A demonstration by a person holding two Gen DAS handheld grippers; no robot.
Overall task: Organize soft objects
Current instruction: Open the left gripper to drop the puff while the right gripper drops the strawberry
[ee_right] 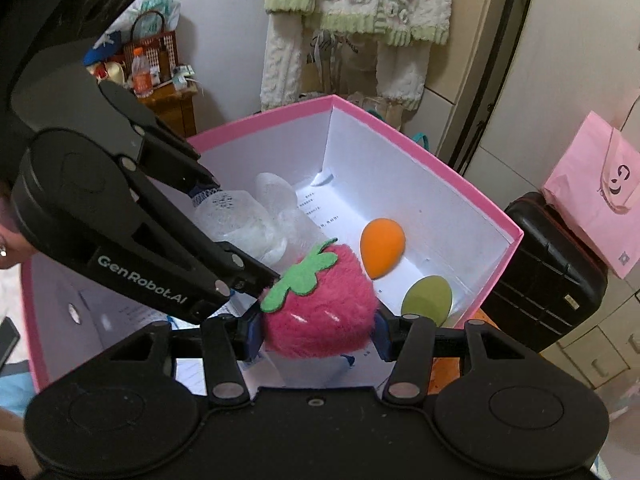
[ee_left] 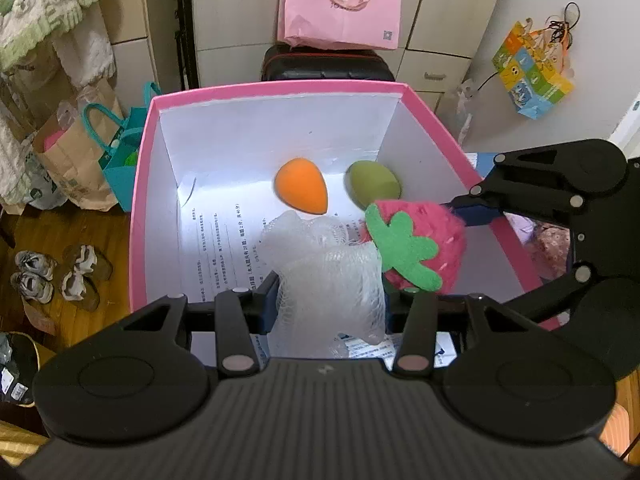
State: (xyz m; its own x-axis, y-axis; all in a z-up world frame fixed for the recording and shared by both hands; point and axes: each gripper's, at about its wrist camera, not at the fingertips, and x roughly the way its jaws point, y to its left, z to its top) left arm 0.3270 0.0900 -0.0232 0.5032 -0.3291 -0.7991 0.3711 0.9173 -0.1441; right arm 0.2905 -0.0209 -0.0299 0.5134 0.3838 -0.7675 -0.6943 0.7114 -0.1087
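A pink box (ee_left: pixel 280 87) with white inner walls lies below both grippers, a printed sheet (ee_left: pixel 224 248) on its floor. An orange egg-shaped sponge (ee_left: pixel 301 191) (ee_right: pixel 382 246) and a green one (ee_left: pixel 372 184) (ee_right: pixel 426 300) rest inside near the far wall. My left gripper (ee_left: pixel 330 300) (ee_right: pixel 236 236) is shut on a white mesh bath pouf (ee_left: pixel 320 264) (ee_right: pixel 240 220), held over the box interior. Beside it, my right gripper (ee_right: pixel 318 332) (ee_left: pixel 432 248) is shut on a fuzzy pink strawberry plush (ee_right: pixel 320 312) (ee_left: pixel 416 248) with a green felt leaf. Pouf and strawberry almost touch.
Behind the box stands a black suitcase (ee_left: pixel 326 64) (ee_right: pixel 548 272) with a pink paper bag (ee_left: pixel 340 4) (ee_right: pixel 600 208) on it. Paper and teal bags (ee_left: pixel 120 152) and shoes (ee_left: pixel 56 276) lie on the wooden floor at the left. A fleece garment (ee_right: pixel 352 20) hangs on the wall.
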